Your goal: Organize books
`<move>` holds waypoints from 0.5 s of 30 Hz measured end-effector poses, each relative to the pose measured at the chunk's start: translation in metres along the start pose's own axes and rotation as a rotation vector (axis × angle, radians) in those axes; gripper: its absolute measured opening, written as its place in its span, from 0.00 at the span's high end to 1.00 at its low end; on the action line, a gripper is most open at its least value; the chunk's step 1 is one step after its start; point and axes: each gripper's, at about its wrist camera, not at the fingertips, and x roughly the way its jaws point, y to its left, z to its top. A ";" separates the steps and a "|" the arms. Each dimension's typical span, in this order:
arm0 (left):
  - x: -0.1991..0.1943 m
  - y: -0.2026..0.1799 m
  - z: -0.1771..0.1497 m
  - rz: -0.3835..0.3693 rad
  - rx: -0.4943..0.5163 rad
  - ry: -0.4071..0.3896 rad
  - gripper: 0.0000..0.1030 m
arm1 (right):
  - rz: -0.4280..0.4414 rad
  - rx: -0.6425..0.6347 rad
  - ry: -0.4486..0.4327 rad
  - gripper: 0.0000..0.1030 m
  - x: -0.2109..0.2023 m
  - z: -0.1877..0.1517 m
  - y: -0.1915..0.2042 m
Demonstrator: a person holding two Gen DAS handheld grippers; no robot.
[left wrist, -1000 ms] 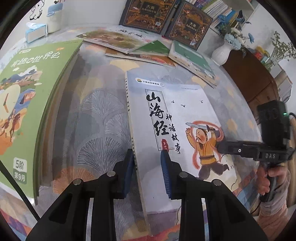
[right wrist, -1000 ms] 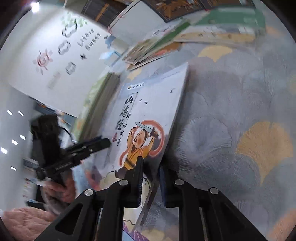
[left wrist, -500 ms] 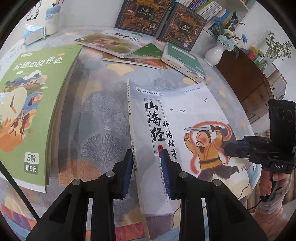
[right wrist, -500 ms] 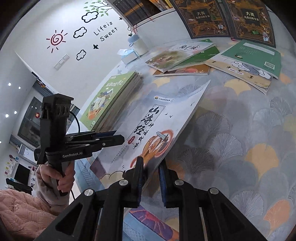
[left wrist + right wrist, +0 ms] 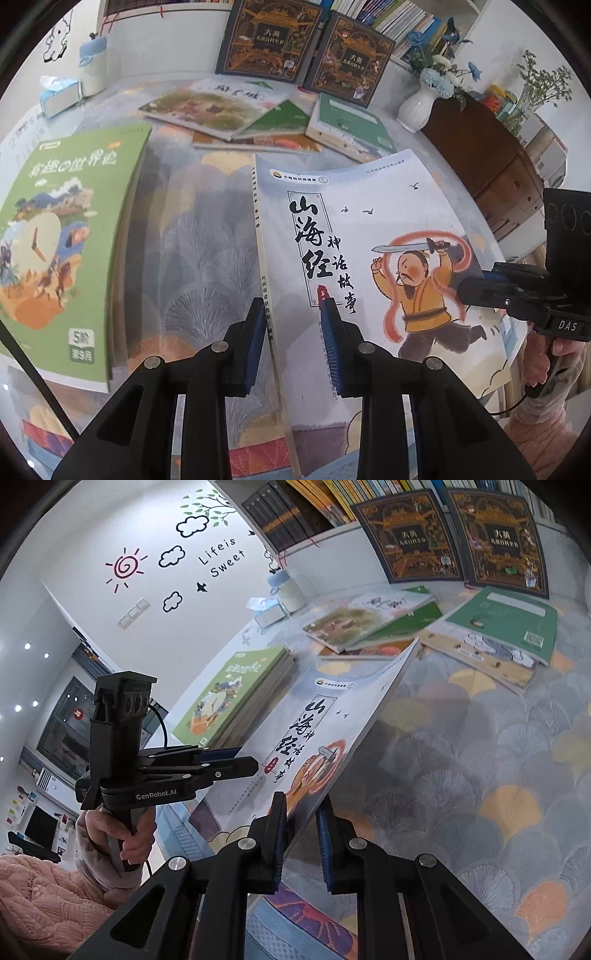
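Tongs on both sides pinch the white storybook (image 5: pixel 369 236): left tongs (image 5: pixel 293 345) at its spine, right tongs (image 5: pixel 301 836) at the opposite edge. It has risen off the table (image 5: pixel 199 236), tilted above the near edge, probably bound for the green stack (image 5: pixel 62 229) at the table's left edge.

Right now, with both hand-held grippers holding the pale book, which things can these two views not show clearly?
- Pale book: near bottom edge is hidden by the left hand-held gripper in the left wrist view.
- Its underside: turned away in both views.
- Green-cover stack: number of books too small to count in the right wrist view.
- Orange-edged book: cover hidden under other books, left wrist view.
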 end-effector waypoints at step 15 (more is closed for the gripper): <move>-0.056 0.029 0.039 -0.020 0.016 -0.132 0.73 | 0.019 -0.106 -0.065 0.85 -0.008 0.048 0.053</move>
